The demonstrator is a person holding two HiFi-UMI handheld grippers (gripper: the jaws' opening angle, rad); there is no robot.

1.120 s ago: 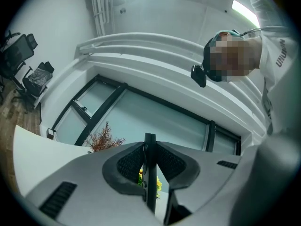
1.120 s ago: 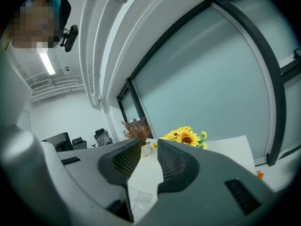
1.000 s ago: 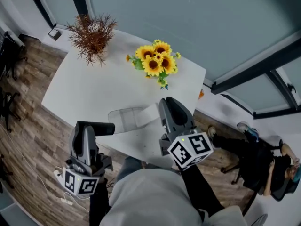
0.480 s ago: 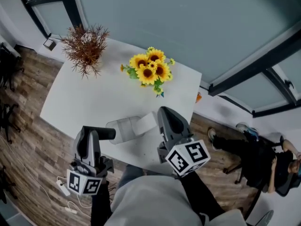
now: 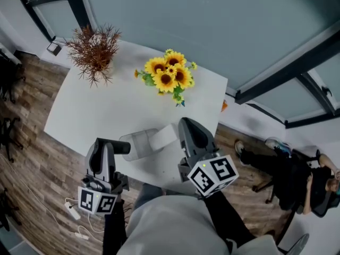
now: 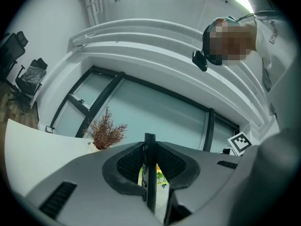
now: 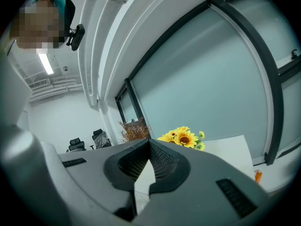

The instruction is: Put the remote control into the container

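Note:
My left gripper (image 5: 109,145) hovers at the near edge of the white table (image 5: 101,105), shut on a thin black bar that looks like the remote control (image 5: 120,147). The bar sticks out to the right, toward a clear plastic container (image 5: 138,144) on the table. In the left gripper view the remote (image 6: 149,147) stands edge-on between the closed jaws of the left gripper (image 6: 149,175). My right gripper (image 5: 187,125) is shut and empty, just right of the container and a white sheet-like piece (image 5: 163,136). In its own view the right gripper (image 7: 149,147) has nothing between its jaws.
A bunch of sunflowers (image 5: 167,78) stands at the table's far middle and a dried brown plant (image 5: 94,49) at its far left corner. A glass wall runs behind. A person sits on a chair (image 5: 297,182) to the right. A white plug lies on the wooden floor (image 5: 71,211).
The head camera has shifted slightly, so the table sits a little more to the left. Both grippers keep nearly the same places by the container, and the left still holds the black bar.

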